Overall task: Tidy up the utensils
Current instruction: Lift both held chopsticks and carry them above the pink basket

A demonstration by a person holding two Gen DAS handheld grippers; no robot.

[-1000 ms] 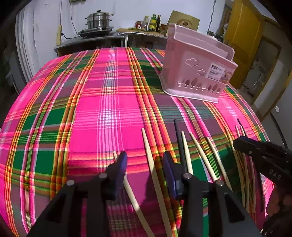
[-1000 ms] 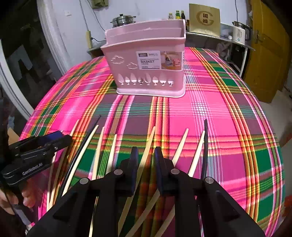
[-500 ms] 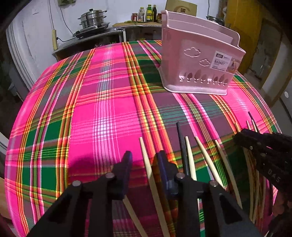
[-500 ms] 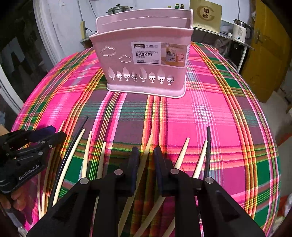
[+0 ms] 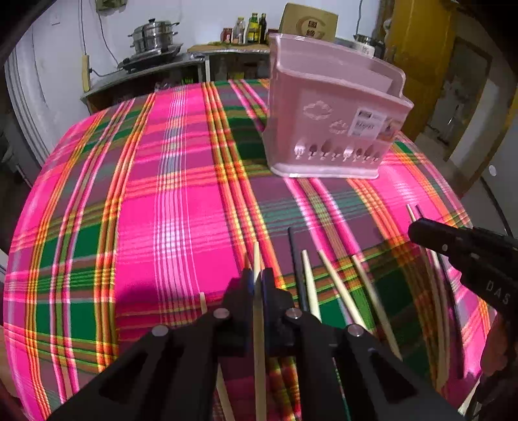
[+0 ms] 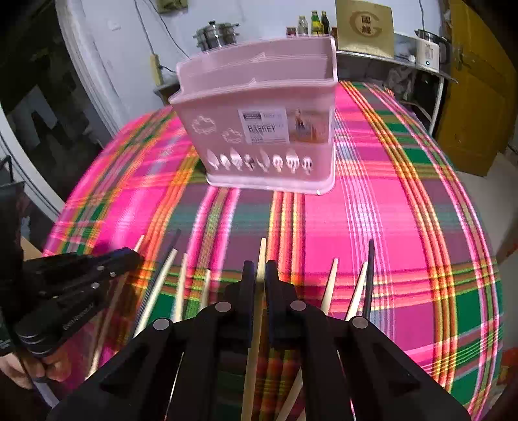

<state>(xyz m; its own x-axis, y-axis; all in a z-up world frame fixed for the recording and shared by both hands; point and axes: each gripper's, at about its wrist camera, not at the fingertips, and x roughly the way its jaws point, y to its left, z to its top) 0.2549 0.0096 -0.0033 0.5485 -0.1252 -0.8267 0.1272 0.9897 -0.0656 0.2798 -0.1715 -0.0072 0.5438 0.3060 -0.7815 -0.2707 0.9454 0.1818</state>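
A pink utensil basket (image 5: pixel 330 126) stands upright on the plaid tablecloth (image 5: pixel 181 200); it also shows in the right wrist view (image 6: pixel 259 129). Several pale and black chopsticks lie side by side near the front edge. My left gripper (image 5: pixel 257 280) is shut on a pale chopstick (image 5: pixel 257 259) that sticks out forward between its fingers. My right gripper (image 6: pixel 259 273) is shut on another pale chopstick (image 6: pixel 261 251). The right gripper also shows at the right of the left wrist view (image 5: pixel 417 230), and the left gripper at the left of the right wrist view (image 6: pixel 132 256).
Loose chopsticks (image 5: pixel 310 281) lie between the two grippers, with more, including a black one (image 6: pixel 369 275), right of my right gripper. Behind the table are a counter with a steel pot (image 5: pixel 155 32), bottles (image 5: pixel 255 29) and a yellow door (image 6: pixel 479 81).
Both grippers have closed on a chopstick each; a second ago both stood open around them. Both views have moved closer to the basket.
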